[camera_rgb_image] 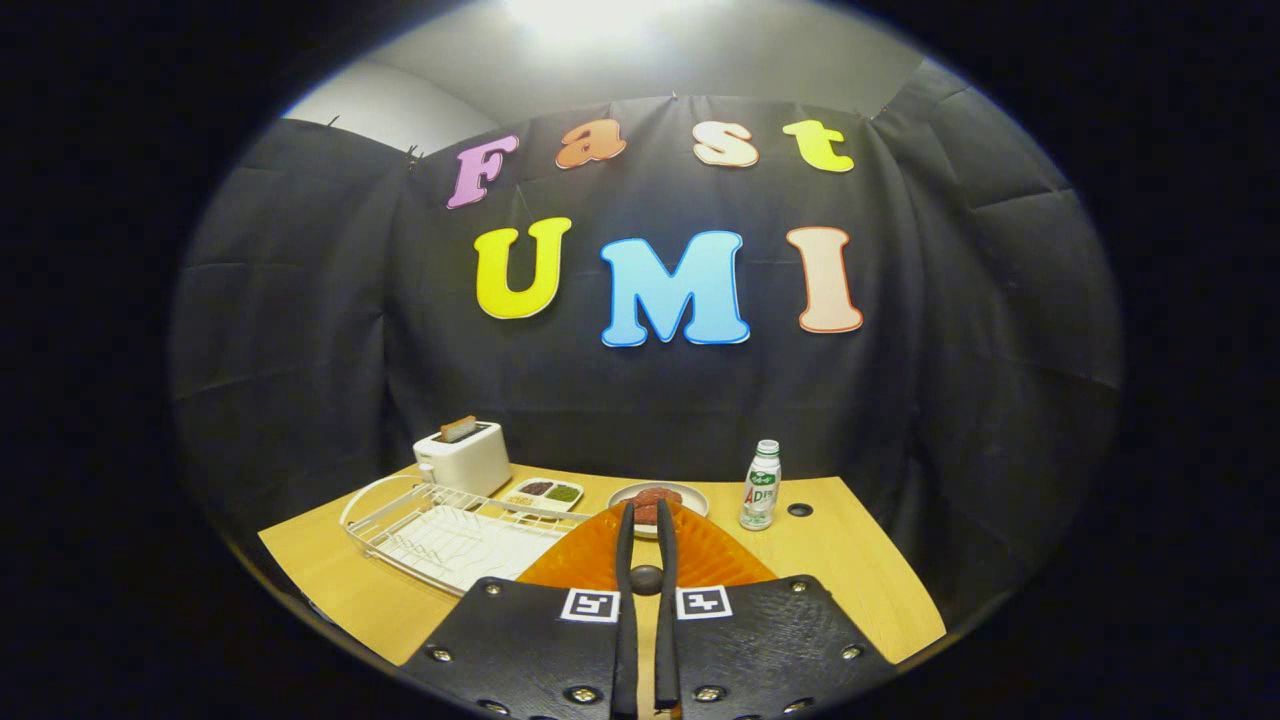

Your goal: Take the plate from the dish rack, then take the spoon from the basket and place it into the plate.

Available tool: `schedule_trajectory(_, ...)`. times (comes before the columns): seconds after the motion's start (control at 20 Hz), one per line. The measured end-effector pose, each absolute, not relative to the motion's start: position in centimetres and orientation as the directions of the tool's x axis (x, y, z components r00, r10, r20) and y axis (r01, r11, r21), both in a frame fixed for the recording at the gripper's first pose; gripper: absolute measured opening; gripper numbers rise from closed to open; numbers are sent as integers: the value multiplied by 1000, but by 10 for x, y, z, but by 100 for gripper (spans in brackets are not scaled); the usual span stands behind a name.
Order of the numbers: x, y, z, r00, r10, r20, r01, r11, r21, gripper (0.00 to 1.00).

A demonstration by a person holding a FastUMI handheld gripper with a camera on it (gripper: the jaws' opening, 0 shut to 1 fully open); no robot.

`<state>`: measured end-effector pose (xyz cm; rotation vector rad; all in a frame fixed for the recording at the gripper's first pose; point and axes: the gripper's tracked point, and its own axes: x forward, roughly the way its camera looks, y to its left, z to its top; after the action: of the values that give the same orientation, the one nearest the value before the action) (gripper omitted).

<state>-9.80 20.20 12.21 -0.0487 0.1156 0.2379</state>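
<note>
Gripper view: the tool (646, 520), its two black fingers nearly together, is clamped on the edge of an orange ribbed plate (590, 560) held edge-on, the plate fanning out to either side of the fingers above a wooden counter (860, 580). The plate is translucent amber with fine radial ridges; its near part is hidden behind the tool's black body. The white wire dish rack (440, 530) lies to the left of the fingers and slightly ahead, empty of plates as far as can be seen, so the plate appears to be already out of it. The spoon and its basket cannot be made out here; the rack's far left end carries a curved wire loop, but whether that is the basket is unclear. Beyond the fingertips sits a small white dish with reddish food (690, 493); a divided tray (545, 492) and a white toaster (465, 458) stand behind the rack, a bottle (762, 486) to the right. The plate likely needs setting down flat on open counter next.
</note>
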Motion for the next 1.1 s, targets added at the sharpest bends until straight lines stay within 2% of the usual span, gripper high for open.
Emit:
schedule_trajectory(0.45, -136, 269, 66, 892, 372, -256, -391, 920, -23, 6)
schedule_trajectory(1.1, -139, 336, 4, 783, 484, -390, -531, 847, -15, 6)
